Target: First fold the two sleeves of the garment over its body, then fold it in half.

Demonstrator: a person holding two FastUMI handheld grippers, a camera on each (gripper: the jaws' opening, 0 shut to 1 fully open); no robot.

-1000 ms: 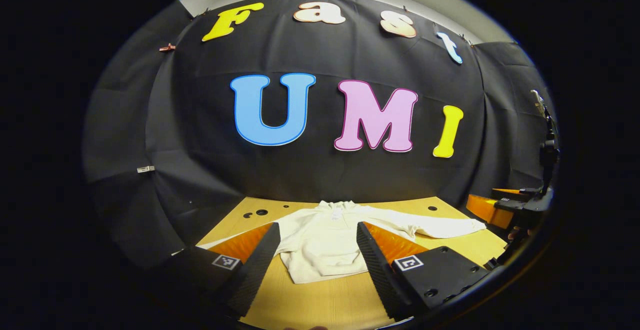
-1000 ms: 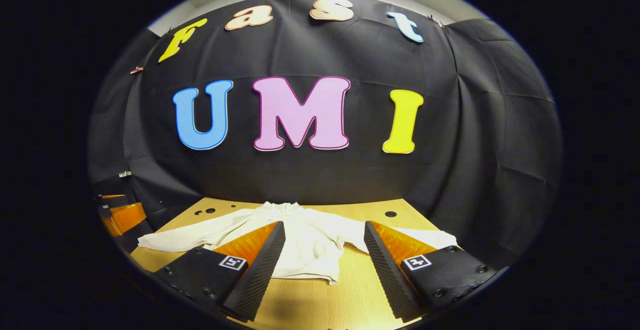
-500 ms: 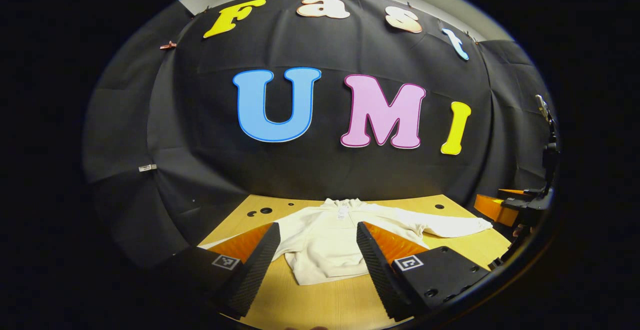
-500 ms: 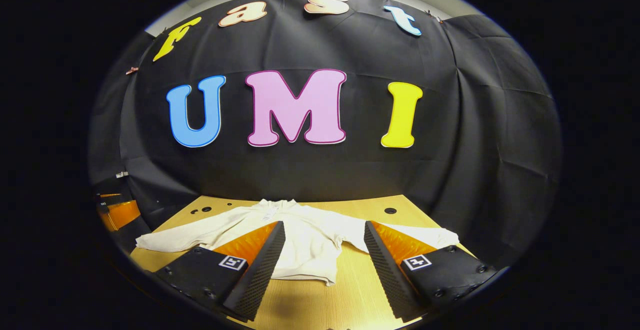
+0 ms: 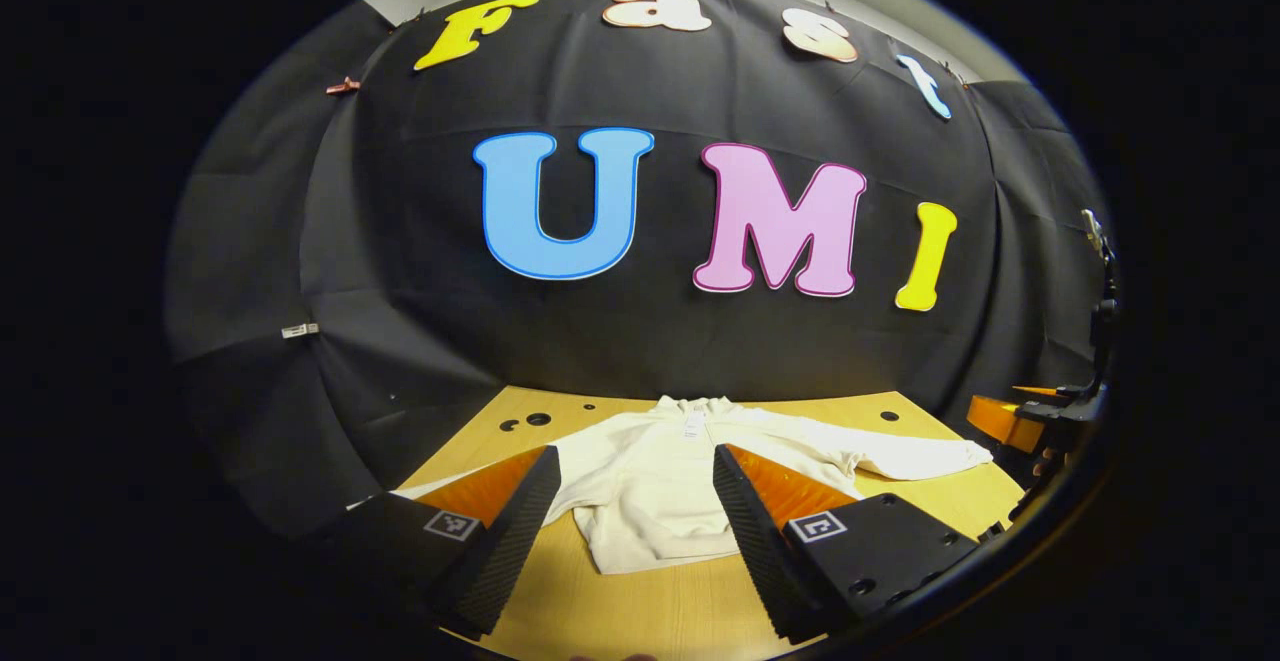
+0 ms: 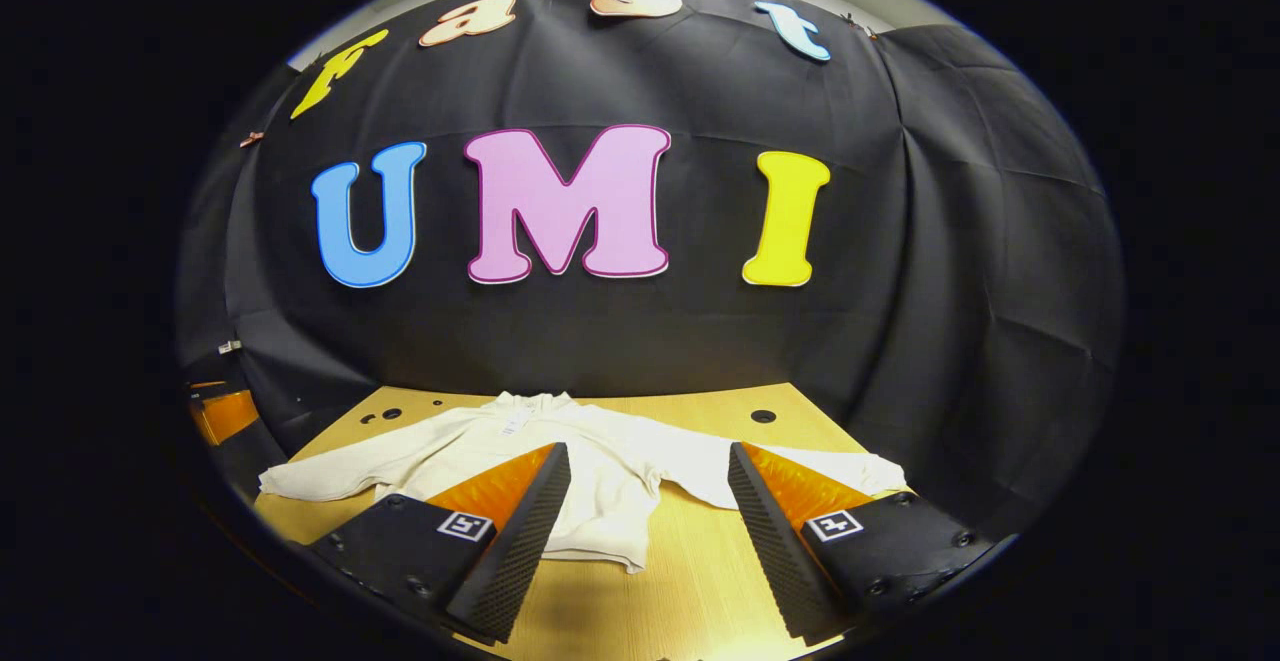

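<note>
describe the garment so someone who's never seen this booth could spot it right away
Start at the wooden table in front of the black cloth wall. The garment lies flat on it, collar toward the wall, both long sleeves spread out to the sides. It is the only soft thing there, an off-white long-sleeved top against the tan wood.

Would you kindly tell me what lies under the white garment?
The white garment lies spread flat on the wooden table, sleeves out to both sides. Bare wood shows all round it; whatever is beneath the cloth itself is covered.
</note>
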